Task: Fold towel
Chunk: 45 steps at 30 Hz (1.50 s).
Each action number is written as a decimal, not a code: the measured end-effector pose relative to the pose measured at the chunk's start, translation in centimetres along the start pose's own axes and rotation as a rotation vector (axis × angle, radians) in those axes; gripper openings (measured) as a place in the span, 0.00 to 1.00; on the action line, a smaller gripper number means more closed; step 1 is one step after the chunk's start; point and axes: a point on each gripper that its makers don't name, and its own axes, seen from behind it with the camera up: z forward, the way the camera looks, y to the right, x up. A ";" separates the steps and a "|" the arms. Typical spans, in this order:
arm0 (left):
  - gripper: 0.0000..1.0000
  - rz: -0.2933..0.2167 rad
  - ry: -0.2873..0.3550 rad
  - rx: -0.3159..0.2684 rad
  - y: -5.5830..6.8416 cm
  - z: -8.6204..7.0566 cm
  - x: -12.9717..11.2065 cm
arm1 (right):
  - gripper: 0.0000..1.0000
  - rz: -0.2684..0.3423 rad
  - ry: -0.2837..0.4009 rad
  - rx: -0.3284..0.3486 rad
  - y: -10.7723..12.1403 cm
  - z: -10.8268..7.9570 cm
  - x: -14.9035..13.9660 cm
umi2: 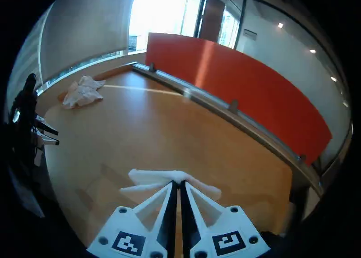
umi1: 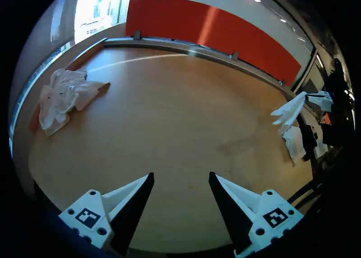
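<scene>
Finding one: your left gripper (umi1: 180, 174) stands with its fingers spread wide and nothing between them, low over the light-brown wooden table (umi1: 180, 122) at 6 o'clock in the left gripper view.

Finding two: your right gripper (umi2: 178, 183) has its fingers brought together on the soft white towel (umi2: 153, 176), at 6 o'clock in the right gripper view. The cloth bunches out on both sides of the tips. In the left gripper view the same towel (umi1: 289, 111) hangs from that gripper (umi1: 322, 99) at 3 o'clock, near the table's edge and well apart from your left gripper. The shadows under it suggest it is raised off the wood.

Finding three: a crumpled pile of white cloth (umi1: 63, 98) lies near the far corner at 10 o'clock, below the orange partition panel (umi1: 216, 30).

Risks, as judged:
- The towel hangs from one pinch on a bunched fold. A quick swing could pull it free.
- No corner can be made out, so folding from this hold would likely give a lopsided result. Spread the towel flat first.
- The towel is close to the 3 o'clock edge. Set it down there and part of it may drape over and drag the rest off.
- Your left gripper has a long reach to make, and a hurried grab may catch two layers.
- Do not take the 10 o'clock pile for the piece in hand.
</scene>
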 end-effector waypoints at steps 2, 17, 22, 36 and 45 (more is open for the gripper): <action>0.90 0.000 -0.002 0.000 0.3 0.0 -0.1 | 0.05 0.004 -0.007 -0.015 1.7 -0.6 -0.6; 0.89 0.024 -0.019 0.009 2.5 0.3 -0.1 | 0.05 0.024 -0.061 -0.094 10.8 -3.1 -5.1; 0.90 0.032 -0.024 0.008 3.1 0.4 -0.1 | 0.05 0.030 -0.078 -0.104 12.3 -3.6 -6.4; 0.90 0.051 -0.034 0.000 4.2 0.5 0.0 | 0.04 0.073 -0.133 -0.139 12.8 -6.6 -12.3; 0.90 0.076 -0.047 -0.011 5.4 0.8 -0.6 | 0.05 0.158 -0.191 -0.175 11.8 -8.9 -18.9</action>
